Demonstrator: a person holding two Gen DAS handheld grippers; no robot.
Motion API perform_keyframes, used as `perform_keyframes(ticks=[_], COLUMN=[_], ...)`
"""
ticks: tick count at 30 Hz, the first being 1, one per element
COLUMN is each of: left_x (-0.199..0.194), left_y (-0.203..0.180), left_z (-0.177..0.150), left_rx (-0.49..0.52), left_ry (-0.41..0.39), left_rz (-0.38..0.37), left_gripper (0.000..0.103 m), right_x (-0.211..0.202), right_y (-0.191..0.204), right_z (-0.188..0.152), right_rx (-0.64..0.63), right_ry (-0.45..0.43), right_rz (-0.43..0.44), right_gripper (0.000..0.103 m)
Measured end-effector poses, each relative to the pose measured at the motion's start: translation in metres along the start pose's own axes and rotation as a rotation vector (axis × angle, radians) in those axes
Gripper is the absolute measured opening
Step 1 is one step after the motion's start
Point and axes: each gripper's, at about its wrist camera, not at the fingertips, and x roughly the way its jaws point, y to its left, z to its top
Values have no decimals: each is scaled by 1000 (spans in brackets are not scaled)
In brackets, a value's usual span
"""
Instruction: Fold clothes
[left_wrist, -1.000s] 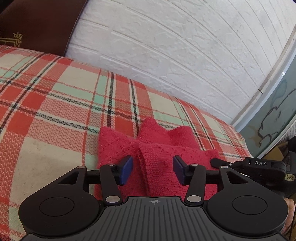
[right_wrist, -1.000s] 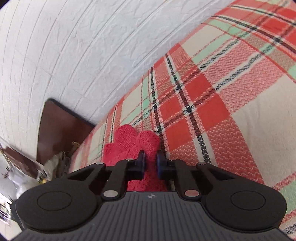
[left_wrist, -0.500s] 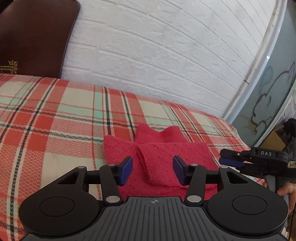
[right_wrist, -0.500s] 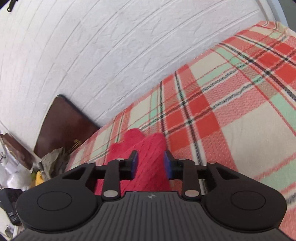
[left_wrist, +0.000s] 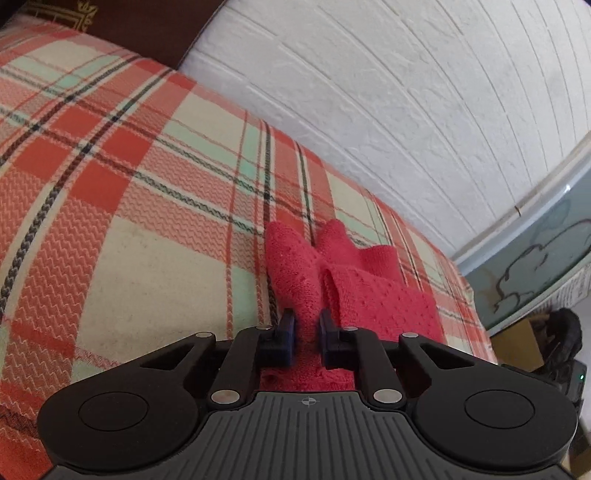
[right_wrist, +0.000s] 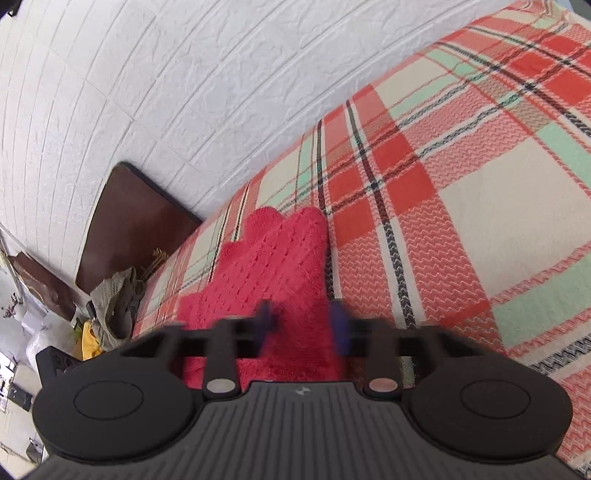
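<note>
- Left wrist view: the black two-finger left gripper (left_wrist: 306, 334) fills the bottom of the frame, its blue-padded fingers (left_wrist: 287, 332) drawn close together at lower centre.
- The jaws are closing, and a raised ridge of the red knitted garment (left_wrist: 354, 291) sits between them with the pads pressing on it from both sides.
- The garment lies on the red, cream and mint plaid bed cover (left_wrist: 122, 206), just ahead of the gripper and spreading to its right, in the centre and lower right of the frame.
- Its long axis runs from the gripper at lower centre up toward the middle of the frame; two rounded lobes at its far end point up toward the white brick-pattern wall (left_wrist: 388, 92).
- A folded flap lies across the garment to the right of the fingers.
- Right wrist view: the black two-finger right gripper (right_wrist: 303, 325) sits at the bottom of the frame, its fingers blurred by motion.
- Its jaws are closing with the near part of the garment (right_wrist: 273, 266) between them; in the blur the pads stand apart and I cannot tell whether they press on the knit.
- The garment lies directly ahead of this gripper, in the centre and left of centre, on the bed cover (right_wrist: 461, 184).
- Here it stretches from lower centre up and slightly left, with a scalloped far edge pointing toward the wall (right_wrist: 184, 74) and the dark brown headboard (right_wrist: 136, 221) at the left.
</note>
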Motion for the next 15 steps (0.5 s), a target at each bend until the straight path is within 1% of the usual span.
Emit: perform_keyframes(ticks=[1, 2, 3, 4, 5, 6, 7, 8, 9, 10, 11, 12, 15], left_x=[-3, -6, -5, -2, 2, 3, 3, 2, 0, -2, -4, -6, -11], left_y=[-3, -7, -9, -7, -3, 4, 11, 14, 16, 15, 14, 12, 8], left_z=[0, 0, 0, 1, 1, 1, 2, 2, 1, 1, 1, 1, -1], left_rx=[15, 31, 51, 64, 57, 31, 2, -11, -20, -16, -9, -1, 30], left_ry=[-8, -16, -13, 0, 13, 16, 17, 11, 3, -4, -12, -20, -18], left_rz=[-19, -37, -24, 16, 47, 43, 31, 28, 28, 32, 38, 44, 55], left_gripper=[9, 8, 8, 8, 8, 10, 11, 17, 22, 32, 47, 52, 58], right_x=[-3, -4, -4, -3, -3, -3, -4, -6, -7, -9, -12, -14, -22], right_y=[-1, -4, -7, -10, -14, -13, -12, -11, -10, -8, -6, -4, 0], right_z=[1, 2, 1, 1, 0, 0, -1, -1, -2, -2, -1, -1, 0], right_rx=[7, 12, 20, 28, 36, 30, 25, 20, 15, 8, 1, -6, -23], right_ry=[-17, -31, -30, -28, -25, -22, -16, -16, -16, -18, -29, -41, -62], right_rz=[-2, -23, -31, -36, -42, -38, -30, -26, -22, -22, -26, -30, -36], right_gripper=[13, 13, 12, 12, 12, 13, 17, 18, 25, 32, 35, 38, 41])
